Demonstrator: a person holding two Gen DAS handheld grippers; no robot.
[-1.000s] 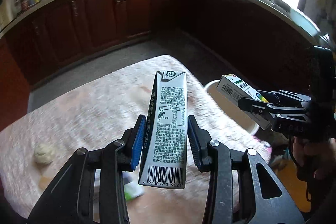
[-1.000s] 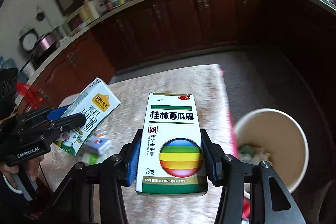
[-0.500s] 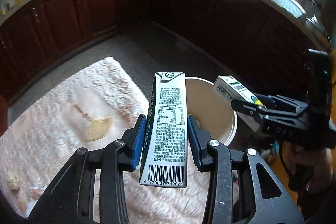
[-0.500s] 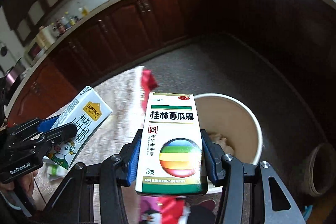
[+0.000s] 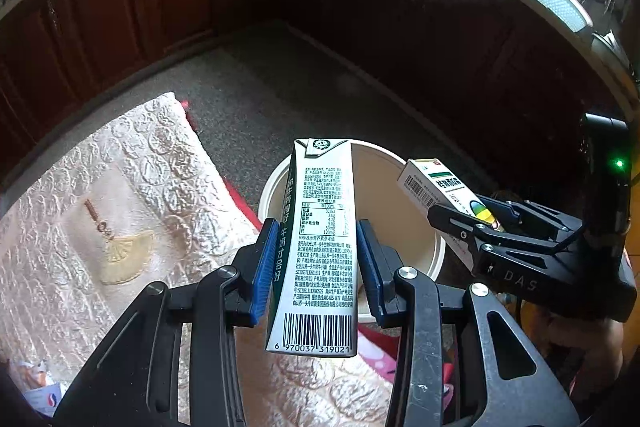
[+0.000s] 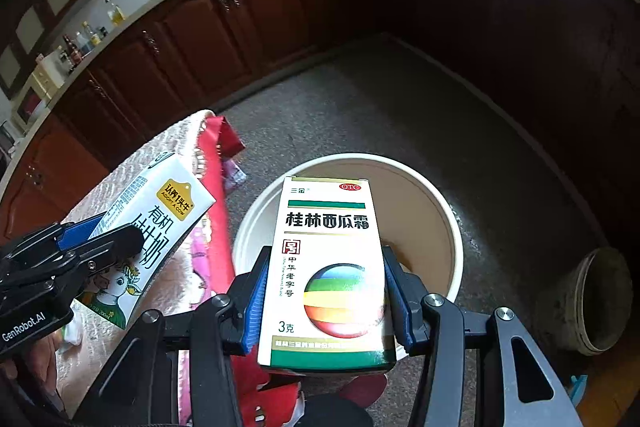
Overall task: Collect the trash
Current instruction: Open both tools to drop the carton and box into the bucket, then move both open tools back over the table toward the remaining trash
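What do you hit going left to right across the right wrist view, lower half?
Left gripper clamping white milk carton → red cloth edge → right gripper clamping white medicine box → dark round basin on the floor.

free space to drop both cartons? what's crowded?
Bucket mouth is mostly bare beyond the medicine box; grey floor between bucket and cabinets is open. Tablecloth left of the milk carton is bare. Crowded: gap between the two grippers, and the red cloth at the table edge.

Milk carton [image 5: 316,251] and medicine box [image 6: 328,267] held above white bucket [image 6: 448,227].
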